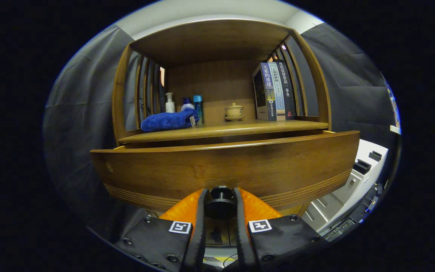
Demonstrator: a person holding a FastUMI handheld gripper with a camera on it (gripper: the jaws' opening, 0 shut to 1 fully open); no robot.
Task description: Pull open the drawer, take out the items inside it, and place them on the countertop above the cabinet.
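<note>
In the gripper view, the gripper [220, 202] has both fingers pressed against a dark round knob [221, 203], one on each side, so they are clamped on it. The knob sits low in the middle of the wooden drawer front [225, 166]. The drawer stands out from the cabinet, its top edge forward of the countertop [223, 130] above it, but the front panel hides the inside, so whatever lies in the drawer cannot be made out.

On the countertop, beyond the fingers, a blue cloth [169, 120] lies to the left, with a white pump bottle [170, 102], a second, blue-capped bottle [187, 104] half hidden behind the cloth, and a slim blue bottle [198, 107] just behind it. Near the middle stands a small lidded cup on a saucer [234, 111]. To the right a few books [274, 91] stand upright against the slatted side of the shelf.

Below the drawer's right end a white machine [357, 177] is partly cut off and hard to identify
</note>
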